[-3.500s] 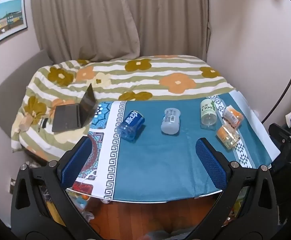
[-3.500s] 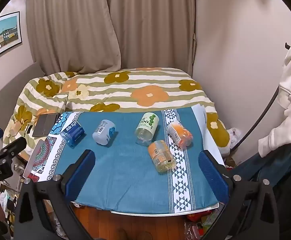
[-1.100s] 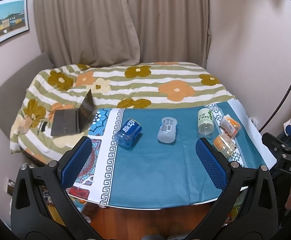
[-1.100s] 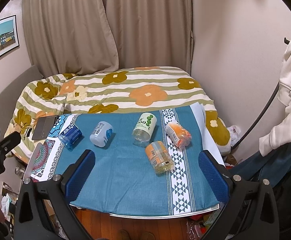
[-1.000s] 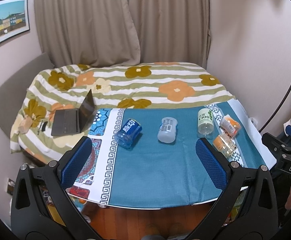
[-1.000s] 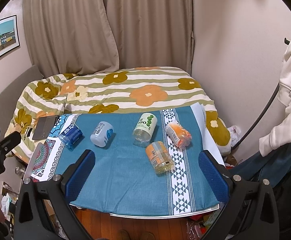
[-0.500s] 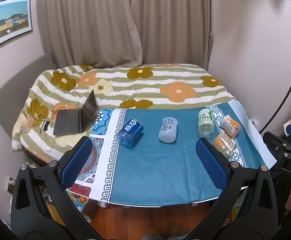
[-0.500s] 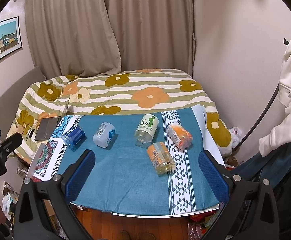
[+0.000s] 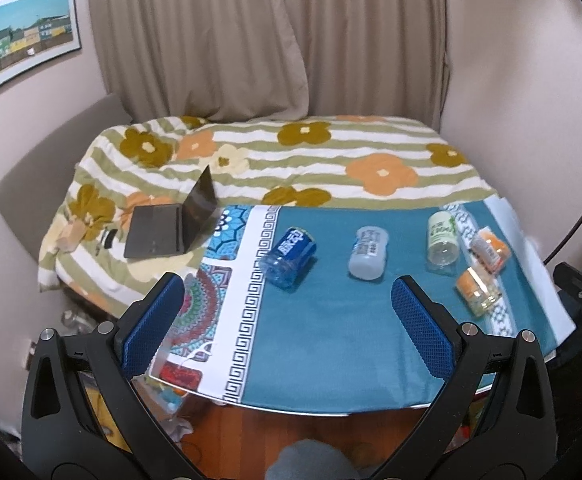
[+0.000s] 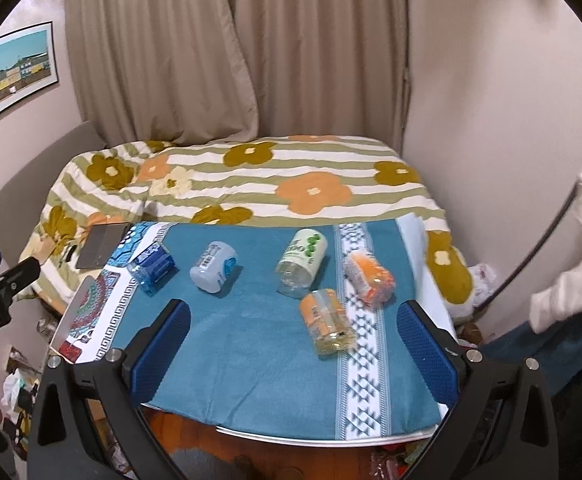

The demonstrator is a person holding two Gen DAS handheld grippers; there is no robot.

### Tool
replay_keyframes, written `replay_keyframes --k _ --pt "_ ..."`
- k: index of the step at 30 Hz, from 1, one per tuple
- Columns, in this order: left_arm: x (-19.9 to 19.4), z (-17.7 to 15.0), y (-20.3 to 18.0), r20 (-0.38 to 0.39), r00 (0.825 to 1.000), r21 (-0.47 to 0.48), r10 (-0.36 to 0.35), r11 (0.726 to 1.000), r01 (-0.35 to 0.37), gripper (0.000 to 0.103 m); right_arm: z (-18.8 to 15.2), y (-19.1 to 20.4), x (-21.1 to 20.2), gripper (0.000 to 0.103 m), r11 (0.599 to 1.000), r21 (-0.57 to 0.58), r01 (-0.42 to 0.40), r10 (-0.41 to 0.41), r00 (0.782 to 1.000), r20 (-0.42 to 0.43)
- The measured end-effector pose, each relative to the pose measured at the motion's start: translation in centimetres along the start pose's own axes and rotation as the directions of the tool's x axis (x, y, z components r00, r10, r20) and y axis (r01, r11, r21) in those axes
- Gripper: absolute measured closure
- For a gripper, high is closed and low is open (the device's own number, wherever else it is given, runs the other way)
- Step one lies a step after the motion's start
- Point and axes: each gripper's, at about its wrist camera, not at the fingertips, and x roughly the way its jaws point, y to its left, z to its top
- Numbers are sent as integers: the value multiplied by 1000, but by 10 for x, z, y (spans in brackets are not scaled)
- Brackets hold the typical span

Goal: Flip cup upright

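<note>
I see five cups lying on their sides on the teal cloth [image 10: 251,340] that covers the desk [image 10: 315,434]: a blue cup [image 9: 289,259] with white lettering farthest left, just beside the cloth's white key-pattern border; a frosted pale cup [image 9: 367,253] near the middle; a white cup with green print [image 9: 443,238] to its right, its clear open mouth facing me; and two orange-labelled cups, one [image 10: 325,321] nearer me with its clear mouth toward the desk's front edge, the other [image 10: 369,277] just behind it on the white triangle-patterned stripe. None of them touches another as far as I can tell. My left tongs [image 9: 287,326] hang over the near edge of the desk with the blue pads [image 9: 423,330] spread wide and nothing between them; the blue cup and the frosted cup lie ahead of the gap, well apart from the pads. My right tongs [image 10: 293,354] are likewise gaping and hold nothing, with the nearer orange cup just ahead between the pads' lines. Behind the desk is a bed with a striped, flowered quilt [image 9: 331,160], and a half-open laptop [image 9: 173,226] rests on it at the left. Beige curtains [image 10: 231,52] hang behind, and a framed picture [image 9: 29,36] is on the left wall.
</note>
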Motion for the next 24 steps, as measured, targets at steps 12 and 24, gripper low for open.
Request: replay_keyframes --k 12,24 --pt "121 33 28 -185 980 99 -73 991 93 0 14 18 70 0 996 81 -29 37 994 -101" --pt "258 28 20 -432 893 202 -128 951 234 0 14 33 147 0 988 136 76 -42 970 -241"
